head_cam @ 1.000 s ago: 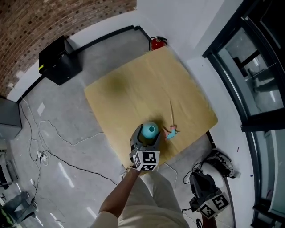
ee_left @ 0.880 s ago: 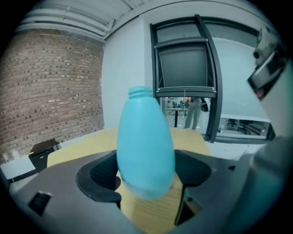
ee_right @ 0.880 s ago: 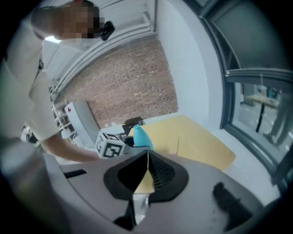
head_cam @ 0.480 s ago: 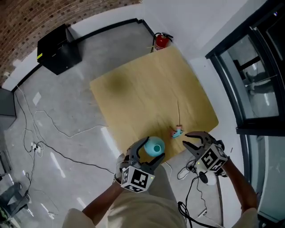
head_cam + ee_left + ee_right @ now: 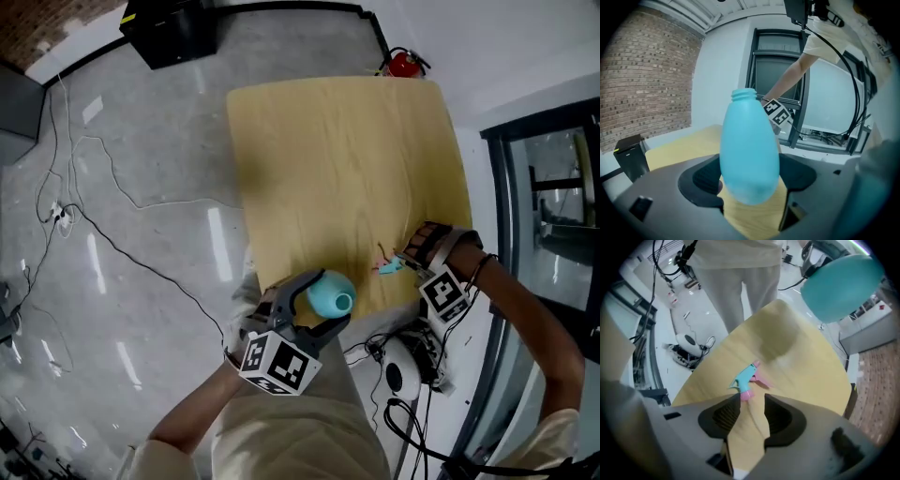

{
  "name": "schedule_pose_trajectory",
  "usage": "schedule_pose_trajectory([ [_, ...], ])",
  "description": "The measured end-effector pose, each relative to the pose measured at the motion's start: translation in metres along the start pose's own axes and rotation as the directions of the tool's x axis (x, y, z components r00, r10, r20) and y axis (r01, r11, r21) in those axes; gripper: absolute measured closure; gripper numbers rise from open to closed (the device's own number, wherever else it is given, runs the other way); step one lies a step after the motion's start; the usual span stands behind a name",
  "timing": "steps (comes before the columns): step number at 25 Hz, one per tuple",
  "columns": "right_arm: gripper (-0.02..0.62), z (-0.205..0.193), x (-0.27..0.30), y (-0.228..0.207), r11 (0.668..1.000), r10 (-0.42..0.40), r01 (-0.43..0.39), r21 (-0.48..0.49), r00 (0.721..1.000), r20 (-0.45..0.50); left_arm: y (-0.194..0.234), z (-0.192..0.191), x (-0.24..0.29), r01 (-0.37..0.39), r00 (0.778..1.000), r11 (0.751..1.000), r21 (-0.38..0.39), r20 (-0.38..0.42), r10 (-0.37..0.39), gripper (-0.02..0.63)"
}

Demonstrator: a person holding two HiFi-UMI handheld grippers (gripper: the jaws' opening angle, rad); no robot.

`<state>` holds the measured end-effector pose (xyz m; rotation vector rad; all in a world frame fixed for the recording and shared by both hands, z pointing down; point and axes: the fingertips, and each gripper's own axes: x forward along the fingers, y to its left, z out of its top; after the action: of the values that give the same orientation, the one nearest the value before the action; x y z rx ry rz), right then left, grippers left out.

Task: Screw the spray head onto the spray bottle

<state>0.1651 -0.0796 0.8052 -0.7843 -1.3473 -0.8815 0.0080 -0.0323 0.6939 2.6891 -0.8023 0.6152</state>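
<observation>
Wooden bench (image 5: pixel 328 169) is lying directly beneath the right claw (image 5: pixel 752 411). Left claw (image 5: pixel 750 185) is clamping the blue spray bottle (image 5: pixel 750 145) by its base, neck pointing away from the claw. Right claw's jaws have just been opening and are standing apart. The spray head (image 5: pixel 746 378) is lying just ahead of their tips, ungripped.

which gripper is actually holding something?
The left gripper: its jaws clamp the blue bottle. On the right gripper the jaws have just been opening; the spray head lies on the table at their tips, ungripped.
</observation>
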Motion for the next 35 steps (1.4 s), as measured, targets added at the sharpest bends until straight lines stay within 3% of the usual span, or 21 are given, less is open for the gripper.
schedule_pose_trajectory([
  [7, 0.430, -0.003, 0.040, 0.016, 0.958, 0.105, -0.112, -0.263, 0.994, -0.040, -0.014, -0.008, -0.011, -0.073, 0.997, 0.996, -0.050, 0.010, 0.073, 0.227],
  [12, 0.453, -0.003, 0.052, 0.016, 0.930, 0.091, -0.108, -0.351, 0.994, -0.063, -0.015, -0.017, -0.023, -0.123, 0.992, 0.990, -0.063, -0.006, 0.123, 0.229],
  [14, 0.454, 0.000, 0.051, 0.013, 0.942, 0.078, -0.094, -0.322, 0.995, -0.062, -0.015, -0.018, -0.027, -0.145, 0.989, 0.987, -0.071, -0.008, 0.145, 0.228],
  [15, 0.456, 0.001, 0.048, 0.010, 0.959, 0.072, -0.083, -0.270, 0.996, -0.050, -0.014, -0.017, -0.029, -0.157, 0.988, 0.985, -0.077, -0.008, 0.157, 0.227],
  [17, 0.456, 0.006, 0.037, -0.002, 0.997, 0.046, -0.045, -0.070, 0.999, 0.004, -0.011, -0.014, -0.032, -0.180, 0.984, 0.979, -0.090, -0.008, 0.180, 0.229],
  [18, 0.456, 0.009, 0.028, -0.012, 0.997, 0.018, -0.021, 0.070, 0.999, 0.042, -0.009, -0.012, -0.035, -0.190, 0.982, 0.977, -0.098, -0.008, 0.190, 0.227],
  [19, 0.457, 0.011, 0.016, -0.024, 0.975, -0.023, 0.004, 0.223, 0.996, 0.083, -0.008, -0.009, -0.037, -0.197, 0.980, 0.975, -0.103, -0.007, 0.198, 0.227],
  [20, 0.457, 0.012, 0.001, -0.038, 0.926, -0.081, 0.029, 0.378, 0.989, 0.124, -0.006, -0.005, -0.040, -0.203, 0.979, 0.973, -0.106, -0.004, 0.204, 0.227],
  [21, 0.459, 0.013, -0.018, -0.054, 0.852, -0.154, 0.051, 0.521, 0.975, 0.158, -0.003, 0.000, -0.042, -0.206, 0.978, 0.973, -0.105, 0.001, 0.208, 0.225],
  [23, 0.459, 0.008, -0.061, -0.080, 0.663, -0.327, 0.082, 0.744, 0.926, 0.189, -0.001, 0.013, -0.042, -0.204, 0.978, 0.974, -0.093, 0.014, 0.206, 0.225],
  [25, 0.459, -0.002, -0.112, -0.101, 0.460, -0.504, 0.079, 0.884, 0.843, 0.187, 0.001, 0.032, -0.038, -0.208, 0.977, 0.975, -0.084, 0.027, 0.211, 0.225],
  [27, 0.459, -0.012, -0.171, -0.118, 0.255, -0.678, 0.018, 0.967, 0.716, 0.165, 0.003, 0.056, -0.039, -0.210, 0.976, 0.974, -0.083, 0.040, 0.214, 0.227],
  [28, 0.459, -0.018, -0.204, -0.124, 0.156, -0.761, -0.041, 0.987, 0.631, 0.147, 0.004, 0.069, -0.040, -0.207, 0.976, 0.974, -0.089, 0.046, 0.211, 0.226],
  [30, 0.459, -0.033, -0.274, -0.127, -0.007, -0.909, -0.217, 0.976, 0.409, 0.085, 0.001, 0.097, -0.038, -0.191, 0.979, 0.976, -0.108, 0.046, 0.196, 0.227],
  [31, 0.459, -0.042, -0.310, -0.123, -0.054, -0.959, -0.314, 0.948, 0.280, 0.038, -0.002, 0.112, -0.036, -0.174, 0.983, 0.979, -0.111, 0.040, 0.179, 0.227],
  [32, 0.459, -0.051, -0.345, -0.116, -0.074, -0.989, -0.398, 0.914, 0.150, -0.014, -0.008, 0.128, -0.033, -0.149, 0.988, 0.983, -0.106, 0.031, 0.153, 0.227],
  [34, 0.459, -0.067, -0.408, -0.098, -0.052, -0.990, -0.511, 0.858, -0.083, -0.110, -0.022, 0.160, -0.028, -0.091, 0.996, 0.993, -0.073, 0.003, 0.092, 0.227],
  [35, 0.459, -0.074, -0.435, -0.087, -0.025, -0.973, -0.543, 0.839, -0.180, -0.145, -0.030, 0.174, -0.025, -0.063, 0.998, 0.997, -0.049, -0.015, 0.063, 0.227],
])
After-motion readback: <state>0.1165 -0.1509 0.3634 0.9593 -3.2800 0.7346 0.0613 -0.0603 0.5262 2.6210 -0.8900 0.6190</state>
